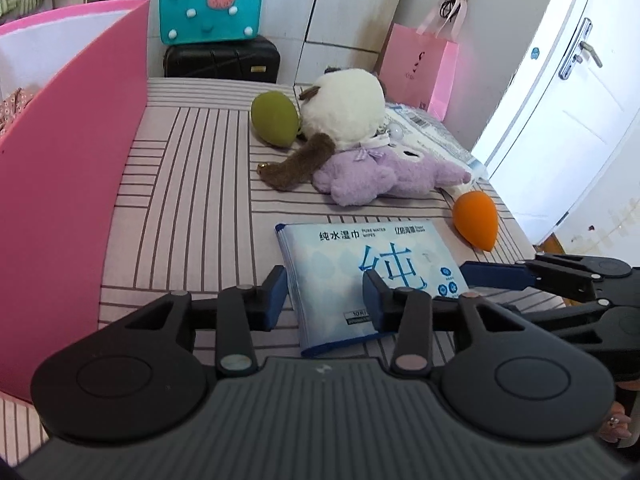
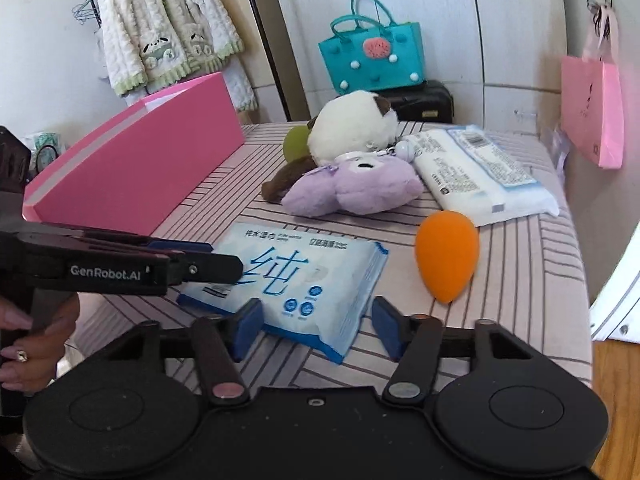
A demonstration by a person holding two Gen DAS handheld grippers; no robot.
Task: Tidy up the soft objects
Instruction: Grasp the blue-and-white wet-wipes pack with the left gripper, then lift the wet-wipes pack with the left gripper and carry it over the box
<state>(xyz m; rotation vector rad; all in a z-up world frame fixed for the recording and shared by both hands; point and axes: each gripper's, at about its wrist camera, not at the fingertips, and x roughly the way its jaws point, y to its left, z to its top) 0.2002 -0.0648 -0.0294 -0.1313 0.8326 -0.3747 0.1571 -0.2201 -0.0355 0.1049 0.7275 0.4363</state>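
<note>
Striped bed (image 1: 192, 184) carries wipes pack (image 1: 360, 276), toys, pink box (image 1: 76, 152); left claw (image 1: 324, 300) and right claw (image 2: 318, 330) both open, gripping nothing

Right gripper (image 2: 318, 326) hangs low over the near edge of the blue wet-wipes pack (image 2: 304, 280); jaws stand apart, pads astride the pack's corner, contact not resolvable, probably just clear. Left gripper (image 2: 224, 266) enters from the left, fingers lying over the pack's left end. Orange sponge egg (image 2: 446, 254) stands just right of the pack. Behind: purple plush (image 2: 352, 188) touching a white plush (image 2: 352, 128), a large white wipes pack (image 2: 484, 172), pink box (image 2: 140, 168) on the striped sheet (image 2: 520, 280)
</note>
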